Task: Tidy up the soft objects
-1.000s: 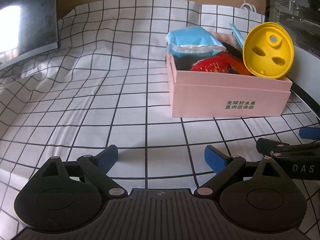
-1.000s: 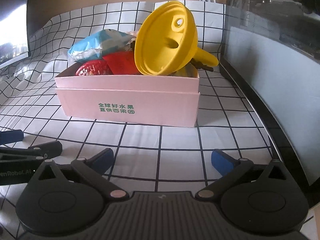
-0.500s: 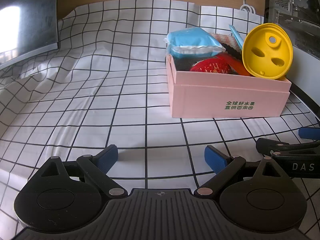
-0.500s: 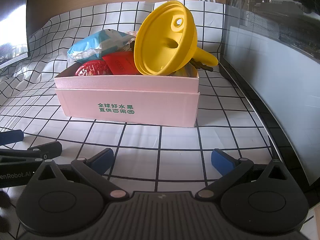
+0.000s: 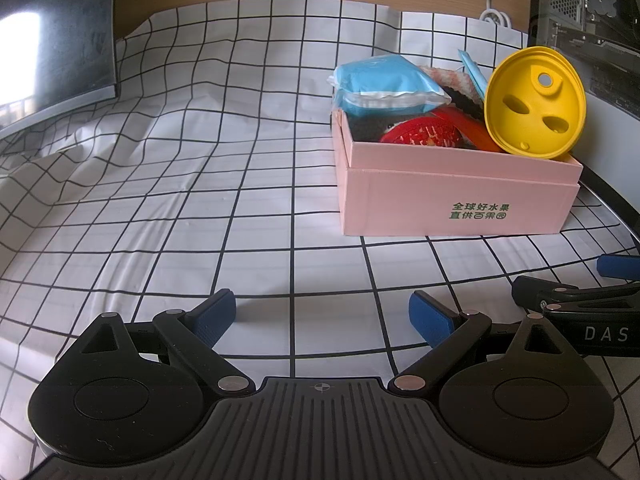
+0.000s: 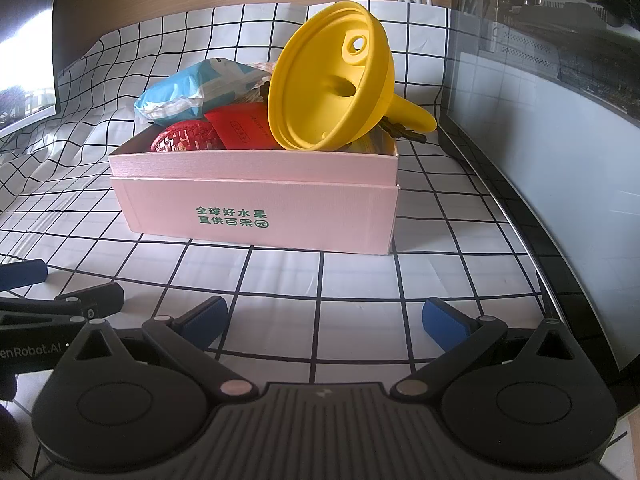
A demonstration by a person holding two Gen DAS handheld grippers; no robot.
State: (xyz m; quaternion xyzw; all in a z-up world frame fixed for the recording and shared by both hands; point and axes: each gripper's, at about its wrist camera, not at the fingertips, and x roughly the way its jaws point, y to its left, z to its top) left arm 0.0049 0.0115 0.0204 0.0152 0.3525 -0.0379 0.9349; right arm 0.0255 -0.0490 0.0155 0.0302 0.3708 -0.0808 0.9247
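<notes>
Both grippers hang low over the table (image 5: 256, 200), which is covered with a white cloth in a black grid. The left gripper (image 5: 322, 312) has its blue-padded fingers (image 5: 214, 312) spread wide with nothing between them, and the right gripper (image 6: 325, 318) is just the same, wide and empty. They sit side by side: in the left view the right gripper's fingers poke in at 4 o'clock, and in the right view the left one's show at 8 o'clock. The pink box (image 6: 256, 200) stands on the cloth ahead of both, at 2 o'clock from the left gripper and 12 o'clock from the right, with only bare cloth between. It is heaped full. A yellow funnel (image 6: 332, 84) leans tilted on the pile at the box's right end, mouth towards the grippers, spout sticking out past the far right corner. A blue pack (image 6: 192, 92) lies on top at the left end, with a red woven thing (image 6: 186, 142) and a red packet (image 6: 244, 126) below it. A dark monitor (image 5: 52, 36) stands at 10 o'clock, and a computer case with a glass side (image 6: 560, 120) runs along the cloth's edge just right of the box.
</notes>
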